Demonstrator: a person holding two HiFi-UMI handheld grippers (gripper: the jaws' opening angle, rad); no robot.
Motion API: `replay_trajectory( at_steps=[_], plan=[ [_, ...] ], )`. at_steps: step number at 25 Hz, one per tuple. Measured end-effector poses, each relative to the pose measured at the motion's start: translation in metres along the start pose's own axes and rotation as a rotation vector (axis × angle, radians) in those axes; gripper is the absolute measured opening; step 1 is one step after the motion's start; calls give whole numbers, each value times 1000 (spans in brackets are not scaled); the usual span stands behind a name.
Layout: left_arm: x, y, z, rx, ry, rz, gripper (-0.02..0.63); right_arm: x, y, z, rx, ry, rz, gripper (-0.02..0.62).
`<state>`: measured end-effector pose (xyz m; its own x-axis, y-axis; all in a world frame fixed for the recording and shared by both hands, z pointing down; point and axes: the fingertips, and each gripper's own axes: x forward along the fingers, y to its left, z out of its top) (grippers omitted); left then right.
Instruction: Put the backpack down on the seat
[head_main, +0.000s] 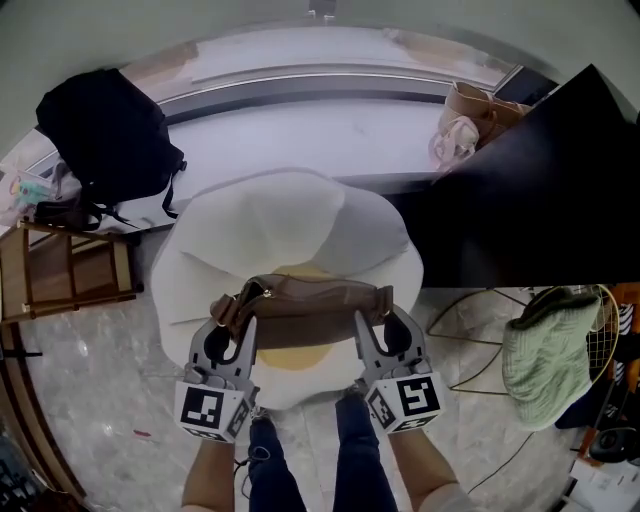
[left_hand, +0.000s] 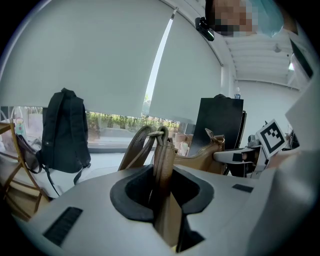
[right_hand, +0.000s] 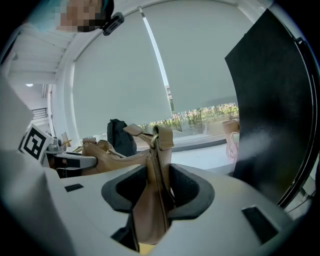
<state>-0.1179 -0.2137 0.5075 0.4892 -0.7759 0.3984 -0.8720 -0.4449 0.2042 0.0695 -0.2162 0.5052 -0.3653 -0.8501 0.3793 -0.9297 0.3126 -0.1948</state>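
The left claw (head_main: 233, 318) is clenched on one strap end of the tan backpack (head_main: 305, 312), and the right claw (head_main: 376, 322) pinches the other end. The bag hangs stretched between them, low over the white seat (head_main: 290, 215) beneath both claws. I cannot tell whether it touches. If one claw lets go first, I reckon the soft bag could swing, slump and slide off the rounded edge nearest the claws.
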Motion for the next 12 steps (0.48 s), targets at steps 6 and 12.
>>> replay_trajectory(
  at_steps=[6,12],
  plan=[
    [18,2,-26,-3,14,-8,104,11,-13,-28,9,-2,-16,164],
    [33,3,-49,-8,15,-9,104,19,-23,-52,6,3,-18,164]
  ],
)
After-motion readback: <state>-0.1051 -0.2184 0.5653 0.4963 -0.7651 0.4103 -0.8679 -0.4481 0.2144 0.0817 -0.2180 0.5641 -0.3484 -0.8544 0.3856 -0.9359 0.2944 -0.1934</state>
